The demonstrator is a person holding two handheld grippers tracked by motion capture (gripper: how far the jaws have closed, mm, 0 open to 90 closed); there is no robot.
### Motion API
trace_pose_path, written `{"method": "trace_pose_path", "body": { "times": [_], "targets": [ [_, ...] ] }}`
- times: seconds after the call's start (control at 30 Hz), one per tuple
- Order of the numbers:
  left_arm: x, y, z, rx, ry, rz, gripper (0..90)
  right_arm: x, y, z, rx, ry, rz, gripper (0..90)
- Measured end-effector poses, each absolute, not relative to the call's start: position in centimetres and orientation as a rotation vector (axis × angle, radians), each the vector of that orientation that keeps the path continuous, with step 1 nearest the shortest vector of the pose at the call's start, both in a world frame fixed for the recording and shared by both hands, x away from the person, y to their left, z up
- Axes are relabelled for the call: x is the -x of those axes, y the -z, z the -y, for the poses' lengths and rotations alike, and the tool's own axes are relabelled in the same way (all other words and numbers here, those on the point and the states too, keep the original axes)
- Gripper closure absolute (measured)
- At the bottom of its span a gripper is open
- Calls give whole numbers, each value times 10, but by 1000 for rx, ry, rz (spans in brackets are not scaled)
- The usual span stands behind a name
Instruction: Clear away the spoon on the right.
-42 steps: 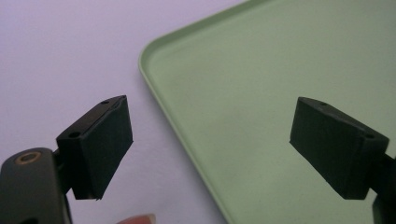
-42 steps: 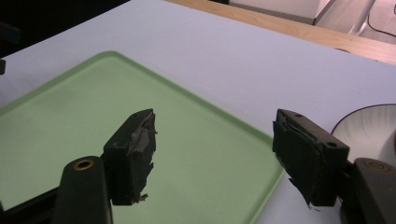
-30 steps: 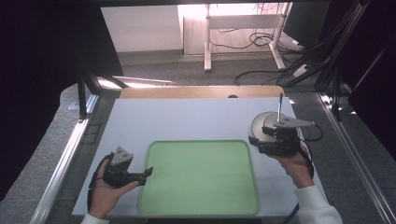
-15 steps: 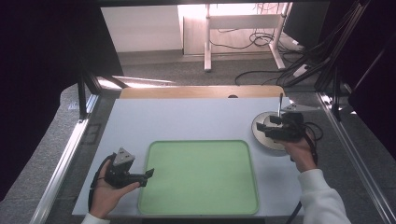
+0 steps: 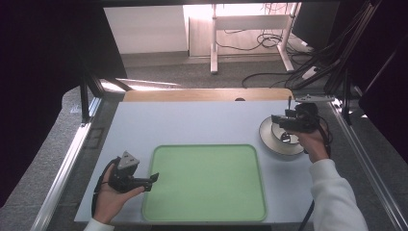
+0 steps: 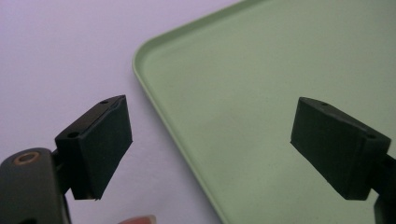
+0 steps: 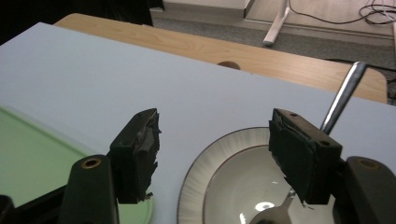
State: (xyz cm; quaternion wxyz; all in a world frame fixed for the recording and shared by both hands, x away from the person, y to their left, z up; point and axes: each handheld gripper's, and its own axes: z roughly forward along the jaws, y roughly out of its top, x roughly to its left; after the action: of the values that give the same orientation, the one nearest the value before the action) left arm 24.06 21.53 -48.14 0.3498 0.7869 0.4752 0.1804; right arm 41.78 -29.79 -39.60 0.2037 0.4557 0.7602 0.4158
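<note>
A light green tray (image 5: 207,183) lies at the front middle of the pale table. To its right stands a white bowl (image 5: 281,139) with a striped rim, and a metal spoon (image 7: 343,95) rests in it with the handle leaning up and away. My right gripper (image 5: 275,118) hovers over the bowl's far edge, pointing left, open and holding nothing. In the right gripper view the gripper (image 7: 215,158) frames the bowl (image 7: 224,186) rim. My left gripper (image 5: 154,177) sits at the tray's left edge, open. In the left gripper view its open jaws (image 6: 210,149) straddle the tray (image 6: 261,93) corner.
A wooden strip (image 5: 207,94) runs along the table's far edge, with a small hole in it. Metal rails (image 5: 67,163) flank the table on both sides. Beyond it are floor, desk legs and cables (image 5: 288,72).
My right hand has carried its gripper away from me, from the bowl's near side to over its far edge. The left hand has stayed where it was.
</note>
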Motion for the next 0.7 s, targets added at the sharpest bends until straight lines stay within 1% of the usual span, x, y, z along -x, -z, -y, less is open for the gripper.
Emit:
{"method": "trace_pose_path", "body": {
  "times": [0.27,0.43,0.57,0.7],
  "targets": [
    [-240,484,-217,-2042,-457,-1229,122,-441,392,305,-1329,-1132,-2064,350],
    [-242,484,-217,-2041,-457,-1228,122,-451,388,304,-1354,-1103,-2026,377],
    [-241,484,-216,-2043,-455,-1229,122,-465,391,311,-1396,-1058,-2036,377],
    [-241,484,-215,-2046,-456,-1225,121,-481,398,321,-1453,-1043,-2007,404]
  ]
}}
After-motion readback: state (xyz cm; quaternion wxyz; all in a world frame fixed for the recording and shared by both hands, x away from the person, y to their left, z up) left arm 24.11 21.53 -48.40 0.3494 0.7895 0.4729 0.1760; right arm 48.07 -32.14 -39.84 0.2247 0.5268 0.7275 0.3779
